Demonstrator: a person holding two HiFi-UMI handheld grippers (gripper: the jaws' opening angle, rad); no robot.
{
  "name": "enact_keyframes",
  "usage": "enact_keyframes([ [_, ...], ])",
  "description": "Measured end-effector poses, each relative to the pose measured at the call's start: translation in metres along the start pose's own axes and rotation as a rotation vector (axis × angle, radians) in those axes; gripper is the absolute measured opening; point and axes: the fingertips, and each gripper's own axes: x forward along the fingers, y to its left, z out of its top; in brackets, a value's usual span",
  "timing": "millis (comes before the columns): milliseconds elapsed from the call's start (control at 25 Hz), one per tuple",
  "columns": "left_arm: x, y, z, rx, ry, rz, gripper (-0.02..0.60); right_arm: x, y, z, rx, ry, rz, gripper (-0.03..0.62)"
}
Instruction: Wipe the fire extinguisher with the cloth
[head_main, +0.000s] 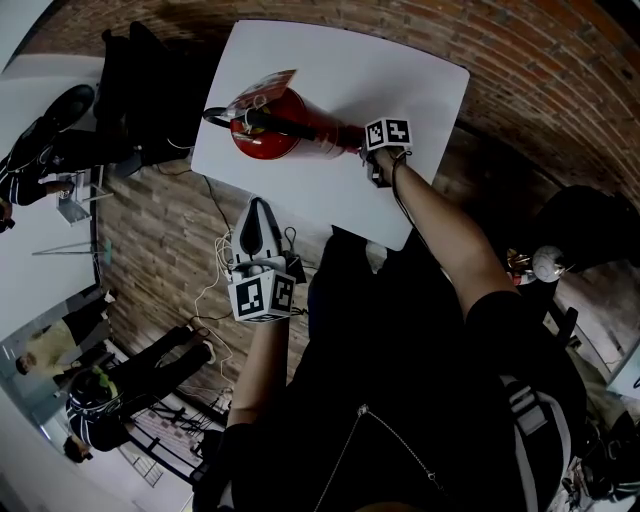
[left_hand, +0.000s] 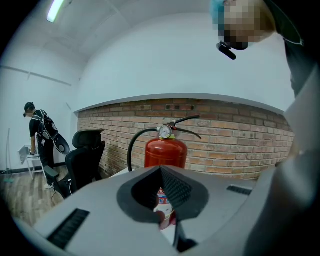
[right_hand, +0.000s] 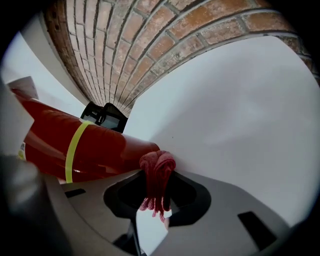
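step: wiping, mid-stroke by the look of it
r gripper (right_hand: 157, 189): clamped on red cloth (right_hand: 157, 170), against extinguisher (right_hand: 100, 150)
l gripper (left_hand: 161, 174): jaws together, empty, off table
next: prob drag cloth along body

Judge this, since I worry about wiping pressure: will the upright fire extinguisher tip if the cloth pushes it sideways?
Probably not easily: the fire extinguisher looks like a heavy metal cylinder, upright on the flat table. Its glossy body may let the cloth slide. Pushed high, it could tip.
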Motion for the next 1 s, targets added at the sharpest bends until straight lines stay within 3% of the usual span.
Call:
enact_keyframes([
  [320,0.002,0.001,0.001,0.0,-0.005,-0.014,0.011,-0.005,0.012,-0.004,0.047,-0.008,0.049,0.114],
  [1000,0.001,-0.004,0.007,-0.002,-0.029,-0.034,0.011,-0.05,0.061,0.012,0.014,-0.068,0.124,0.114],
])
